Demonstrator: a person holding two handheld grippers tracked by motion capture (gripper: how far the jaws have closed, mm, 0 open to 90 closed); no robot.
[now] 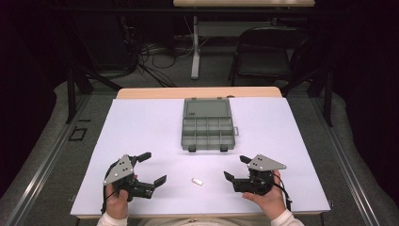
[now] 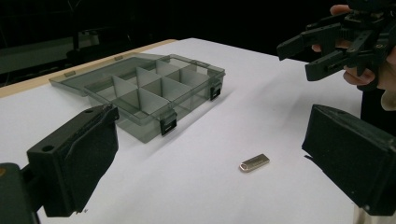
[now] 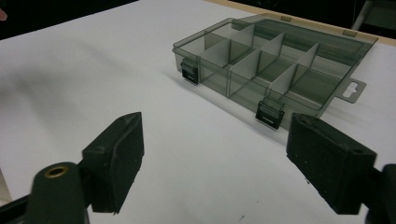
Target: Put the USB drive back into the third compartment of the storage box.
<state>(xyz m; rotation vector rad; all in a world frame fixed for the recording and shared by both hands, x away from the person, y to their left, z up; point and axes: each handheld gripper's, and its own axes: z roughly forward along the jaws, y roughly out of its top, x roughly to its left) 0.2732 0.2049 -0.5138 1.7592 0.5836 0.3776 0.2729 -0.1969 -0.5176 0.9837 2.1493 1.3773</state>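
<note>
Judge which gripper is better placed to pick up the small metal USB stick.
Probably the left gripper: its open jaws frame the USB stick. The right gripper, also open, faces the compartment box.

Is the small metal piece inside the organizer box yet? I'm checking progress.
No, the metal piece lies on the white table, apart from the open box.

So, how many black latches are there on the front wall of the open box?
2. One latch sits near one end of the organizer box's front wall, the other latch near the opposite end. None seems hidden.
</note>
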